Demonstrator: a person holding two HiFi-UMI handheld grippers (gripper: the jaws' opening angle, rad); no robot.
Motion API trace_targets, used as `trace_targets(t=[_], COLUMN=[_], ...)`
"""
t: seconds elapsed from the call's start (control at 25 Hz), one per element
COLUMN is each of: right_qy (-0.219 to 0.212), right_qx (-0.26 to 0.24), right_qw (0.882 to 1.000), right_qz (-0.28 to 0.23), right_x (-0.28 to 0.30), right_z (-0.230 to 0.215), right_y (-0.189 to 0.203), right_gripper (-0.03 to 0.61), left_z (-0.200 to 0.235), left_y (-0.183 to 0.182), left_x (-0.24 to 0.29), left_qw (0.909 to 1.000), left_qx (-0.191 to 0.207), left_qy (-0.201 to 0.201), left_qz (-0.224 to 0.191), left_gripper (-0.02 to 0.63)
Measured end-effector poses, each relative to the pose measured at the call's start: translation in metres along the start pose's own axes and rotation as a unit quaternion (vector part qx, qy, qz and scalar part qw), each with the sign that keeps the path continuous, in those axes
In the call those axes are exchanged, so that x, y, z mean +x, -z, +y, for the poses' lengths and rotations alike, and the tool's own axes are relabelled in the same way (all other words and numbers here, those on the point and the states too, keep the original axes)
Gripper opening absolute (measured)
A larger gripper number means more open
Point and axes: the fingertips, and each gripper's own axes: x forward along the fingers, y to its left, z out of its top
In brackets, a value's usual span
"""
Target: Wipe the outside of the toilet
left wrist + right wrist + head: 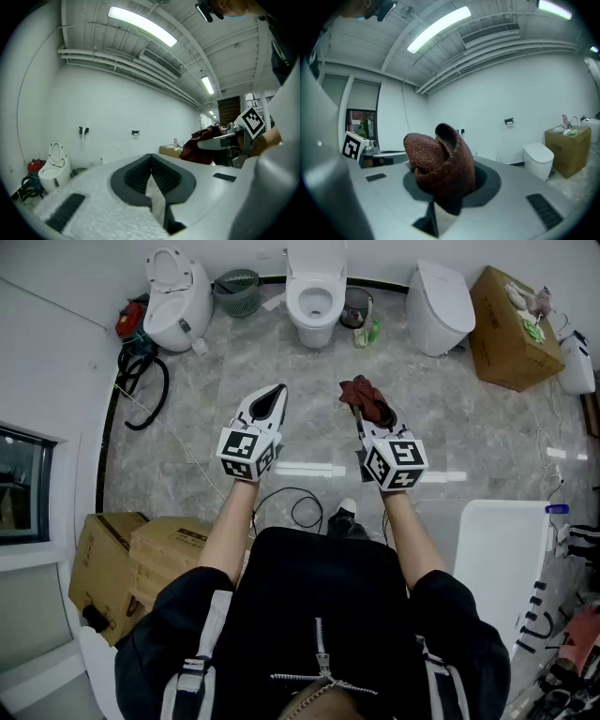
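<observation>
Toilet [316,298], seat up and bowl open, stands at 12 o'clock against the white wall [234,254], well apart from both my grippers; a second toilet [178,301] is at 10 o'clock. My right gripper [367,420] is clamped on a bunched dark red cloth [368,397]. My left gripper [275,396] is closed with nothing in it.

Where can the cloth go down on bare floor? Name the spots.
Bare floor between the left toilet and middle toilet; also in front of the cardboard box. Crowded: black hose at left, bin and bottle by the middle toilet.
</observation>
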Motion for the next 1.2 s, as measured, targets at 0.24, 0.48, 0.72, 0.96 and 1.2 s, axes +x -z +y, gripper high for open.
trace_targets(t=[0.24,0.48,0.72,0.96,1.2], right_qy=[-0.021,-0.047,-0.065,-0.069,-0.05], right_qx=[-0.015,-0.004,0.0,0.006,0.007], right_qw=[1.0,0.999,0.998,0.997,0.998], right_qz=[0.011,0.019,0.026,0.028,0.032], right_x=[0.009,0.017,0.029,0.053,0.101], right_z=[-0.035,-0.076,-0.101,-0.113,-0.129], right_y=[-0.002,-0.006,-0.007,-0.007,-0.012], right_gripper=[0.087,0.087,0.087,0.087,0.087], left_z=[-0.016,-0.034,-0.036,-0.022,0.013], left_y=[-0.001,-0.006,-0.008,-0.006,-0.004], left_x=[0.041,0.076,0.092,0.108,0.153], left_qw=[0.9999,0.9993,0.9982,0.9977,0.9988], left_qx=[-0.002,-0.002,0.001,0.001,-0.007], left_qy=[-0.013,-0.038,-0.059,-0.066,-0.046], left_qz=[0.001,0.003,0.011,0.015,0.015], left_gripper=[0.009,0.009,0.009,0.008,0.009])
